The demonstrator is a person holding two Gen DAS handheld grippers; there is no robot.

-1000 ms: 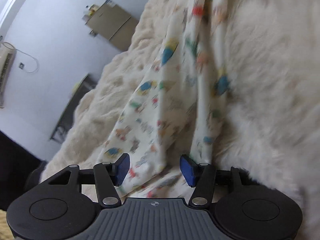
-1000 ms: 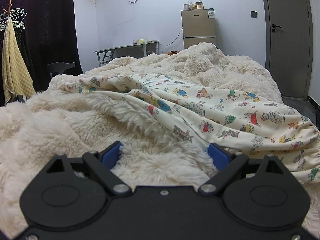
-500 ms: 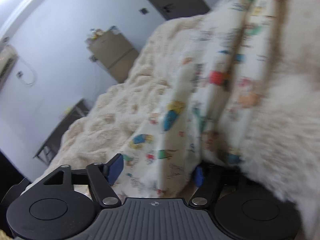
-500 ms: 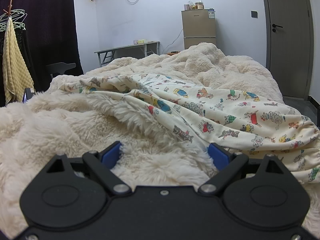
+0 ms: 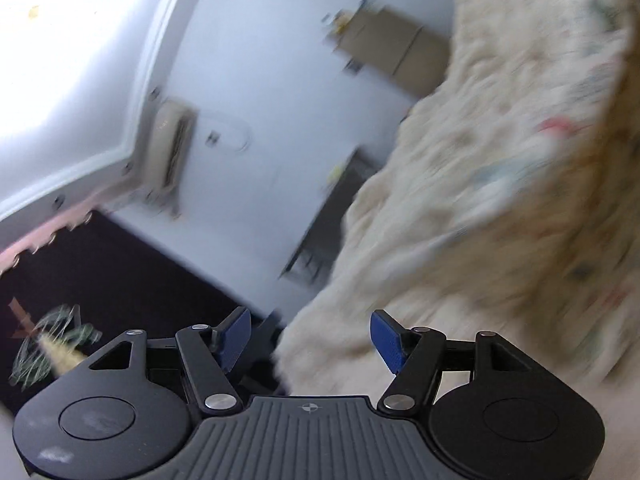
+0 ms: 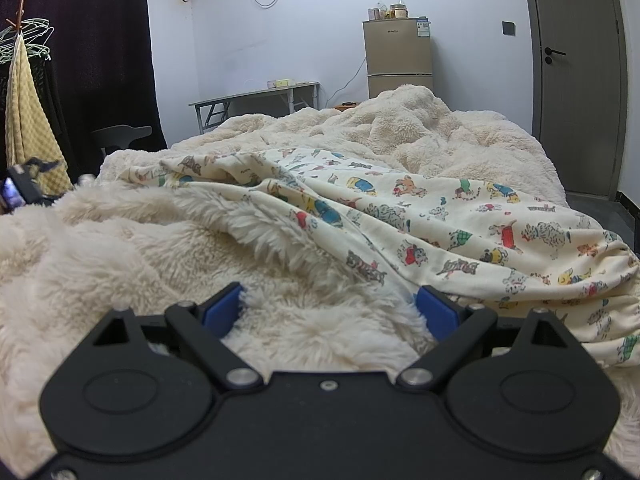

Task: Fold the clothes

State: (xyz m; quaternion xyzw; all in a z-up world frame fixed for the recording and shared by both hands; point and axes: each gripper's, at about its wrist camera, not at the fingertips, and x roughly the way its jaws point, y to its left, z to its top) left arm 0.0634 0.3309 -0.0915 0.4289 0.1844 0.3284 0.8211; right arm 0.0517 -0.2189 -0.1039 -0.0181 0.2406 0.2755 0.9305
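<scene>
Left claw (image 5: pixel 310 334): blue pads apart with nothing clamped; jaws closing a little at this moment. Only a blurred edge of the fleece blanket (image 5: pixel 460 184) shows in the gap between them, pads not pressing it. Left wrist view is smeared and tilted; wall and ceiling fill the left half of the frame, bedding the right half.

Right claw (image 6: pixel 330 310): pads wide apart, resting low against the fluffy blanket at bottom centre of its frame. Pile bulges up between the pads; no sign of a pinch.

Printed garment (image 6: pixel 460 224): cream cloth with small cartoon animals, lying spread but wrinkled on the bed, running from frame centre to the right edge in the right wrist view. Gathered hem sits at lower right. One edge is tucked under a fold of blanket at centre. In the left wrist view it is a faint patterned blur at upper right.

Background: small fridge (image 6: pixel 398 56) and folding table (image 6: pixel 256 98) at the far wall, towel on hangers (image 6: pixel 28 120) at left edge.

Step, as I judge it: between grasps; garment not yet folded, neither claw holds it.

Next move likely calls for bringing the left claw to a free garment edge, freeing the cloth from the blanket fold, and pinching cloth only, not pile.
</scene>
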